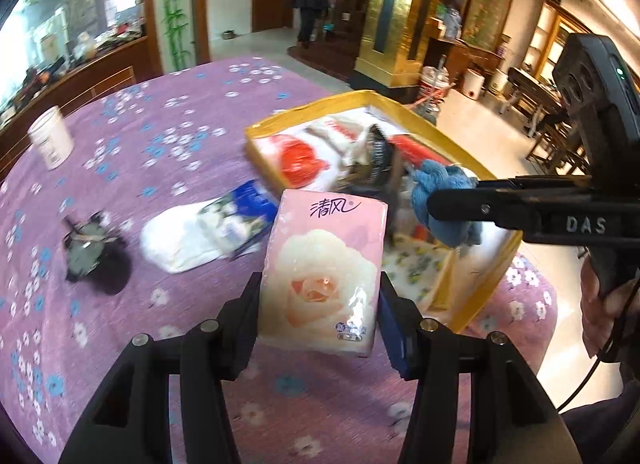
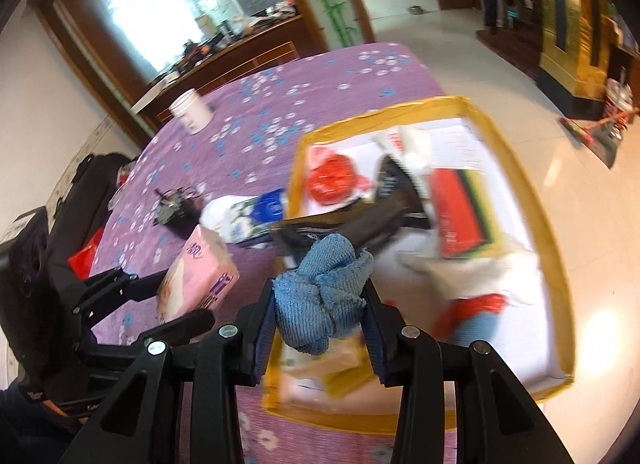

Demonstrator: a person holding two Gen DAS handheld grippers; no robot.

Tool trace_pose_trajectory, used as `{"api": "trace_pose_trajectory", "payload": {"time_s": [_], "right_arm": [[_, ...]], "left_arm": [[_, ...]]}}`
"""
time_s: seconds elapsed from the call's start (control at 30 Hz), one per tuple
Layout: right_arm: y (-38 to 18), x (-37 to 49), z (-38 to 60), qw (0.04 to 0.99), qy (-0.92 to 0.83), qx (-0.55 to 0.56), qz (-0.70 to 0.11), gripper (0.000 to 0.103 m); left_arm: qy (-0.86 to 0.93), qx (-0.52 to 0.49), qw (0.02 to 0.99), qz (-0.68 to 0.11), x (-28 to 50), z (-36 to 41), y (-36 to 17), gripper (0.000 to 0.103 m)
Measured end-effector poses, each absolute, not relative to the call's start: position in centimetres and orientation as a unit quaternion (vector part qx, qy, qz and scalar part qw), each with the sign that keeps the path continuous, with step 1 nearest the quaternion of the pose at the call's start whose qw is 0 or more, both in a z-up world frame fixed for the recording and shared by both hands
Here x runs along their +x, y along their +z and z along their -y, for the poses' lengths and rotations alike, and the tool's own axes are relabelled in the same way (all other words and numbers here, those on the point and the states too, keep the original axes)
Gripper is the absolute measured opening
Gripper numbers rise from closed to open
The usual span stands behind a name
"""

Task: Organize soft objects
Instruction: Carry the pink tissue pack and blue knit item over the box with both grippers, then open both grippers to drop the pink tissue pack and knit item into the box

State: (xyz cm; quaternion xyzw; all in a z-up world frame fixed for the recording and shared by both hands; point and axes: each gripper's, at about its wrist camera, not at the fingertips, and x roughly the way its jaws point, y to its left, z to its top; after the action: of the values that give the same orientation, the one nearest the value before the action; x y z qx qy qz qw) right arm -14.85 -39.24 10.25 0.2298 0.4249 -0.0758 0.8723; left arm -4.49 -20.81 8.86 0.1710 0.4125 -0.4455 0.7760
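My left gripper is shut on a pink tissue pack printed with a rose, held above the purple flowered tablecloth. The pack and left gripper also show at the left of the right wrist view. My right gripper is shut on a bunched blue cloth, hanging over the near edge of a yellow-rimmed box. In the left wrist view that blue cloth and the right gripper hover over the box.
The box holds red-and-white bags, a dark item and a red-striped pack. On the cloth lie a white pad with a blue packet, a dark clump and a white cup. A person stands far off.
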Motion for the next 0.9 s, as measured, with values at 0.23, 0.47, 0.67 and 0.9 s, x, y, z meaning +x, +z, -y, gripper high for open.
{"api": "trace_pose_trajectory", "payload": {"time_s": [0.23,0.47,0.67,0.9], "right_arm": [[9.6,-16.5,42.7,0.866,-0.108,0.240,-0.425,0.042],[8.2,-16.5,45.3,0.858,-0.126,0.241,-0.436,0.042],[7.5,-15.9,47.0,0.855,-0.129,0.241,-0.442,0.042],[6.5,-14.2,48.4,0.853,-0.136,0.231,-0.448,0.042]], "left_arm": [[-0.471,0.188,0.755,-0.415,-5.8,25.1,8.0,0.052],[-0.484,0.206,0.739,-0.421,-6.1,28.8,6.6,0.052],[-0.485,0.211,0.736,-0.423,-5.7,30.9,6.0,0.052],[-0.484,0.211,0.735,-0.425,-5.0,33.1,5.4,0.052]]}}
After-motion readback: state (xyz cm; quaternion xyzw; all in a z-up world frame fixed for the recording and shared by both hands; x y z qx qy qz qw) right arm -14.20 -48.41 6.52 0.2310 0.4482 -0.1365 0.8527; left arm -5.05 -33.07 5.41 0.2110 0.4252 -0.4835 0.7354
